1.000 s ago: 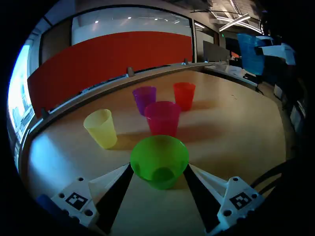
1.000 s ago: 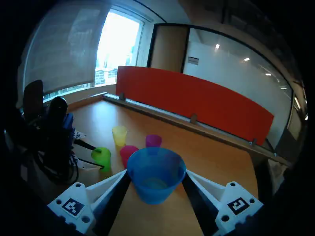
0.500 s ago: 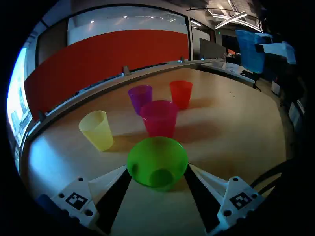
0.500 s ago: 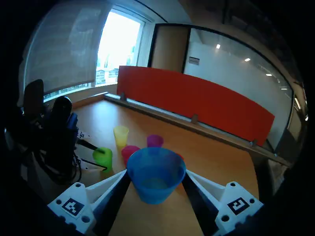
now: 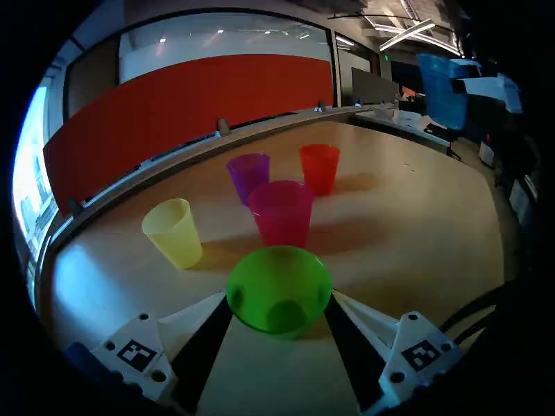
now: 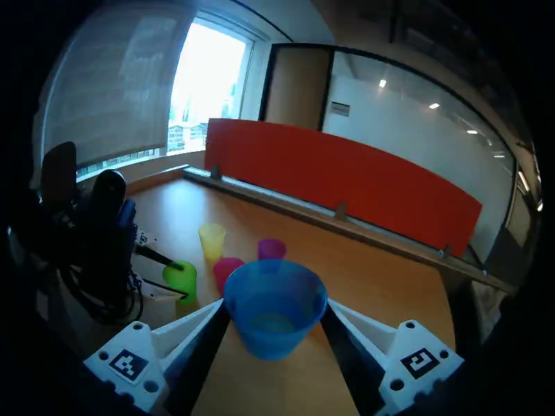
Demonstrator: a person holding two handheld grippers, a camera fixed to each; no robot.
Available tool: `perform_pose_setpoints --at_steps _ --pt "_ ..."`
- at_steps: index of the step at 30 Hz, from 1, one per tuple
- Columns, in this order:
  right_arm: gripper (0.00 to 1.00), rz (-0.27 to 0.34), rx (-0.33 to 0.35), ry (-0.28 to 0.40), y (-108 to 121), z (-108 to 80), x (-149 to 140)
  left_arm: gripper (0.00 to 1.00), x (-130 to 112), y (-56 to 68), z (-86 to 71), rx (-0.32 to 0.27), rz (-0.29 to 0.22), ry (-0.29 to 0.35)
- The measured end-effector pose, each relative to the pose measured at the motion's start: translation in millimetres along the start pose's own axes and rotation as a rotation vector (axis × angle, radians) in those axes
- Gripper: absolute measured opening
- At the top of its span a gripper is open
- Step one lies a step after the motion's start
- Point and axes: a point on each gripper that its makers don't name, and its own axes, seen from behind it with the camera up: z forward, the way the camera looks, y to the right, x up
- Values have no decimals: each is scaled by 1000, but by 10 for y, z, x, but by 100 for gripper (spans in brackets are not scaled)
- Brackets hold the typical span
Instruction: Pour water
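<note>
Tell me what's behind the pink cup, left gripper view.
A purple cup stands just behind the pink cup, its lower right part covered by it. An orange cup sits behind to the right, fully visible. Whether purple and pink touch cannot be told.

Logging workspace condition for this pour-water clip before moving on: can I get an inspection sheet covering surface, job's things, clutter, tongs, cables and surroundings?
Surface: wooden table, bare wood between the cups.
Job's things: green cup and blue cup held, blue cup's contents unclear; yellow cup, pink cup, purple cup and red cup upright on the table.
Clutter: nothing seen.
Tongs: left tongs shut on the green cup; right tongs shut on the blue cup.
Cables: dark cable beside the left tongs.
Surroundings: red partition along the table's far edge; bright window.
</note>
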Motion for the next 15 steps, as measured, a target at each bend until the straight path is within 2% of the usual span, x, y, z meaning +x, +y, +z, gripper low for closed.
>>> perform_pose_setpoints --at_steps 8,15 --pt "91 -2 6 13 -9 -31 50 86 158 62 -122 -19 1 20" --pt "91 -2 26 39 -47 -49 182 86 490 175 -421 -65 -38 50"
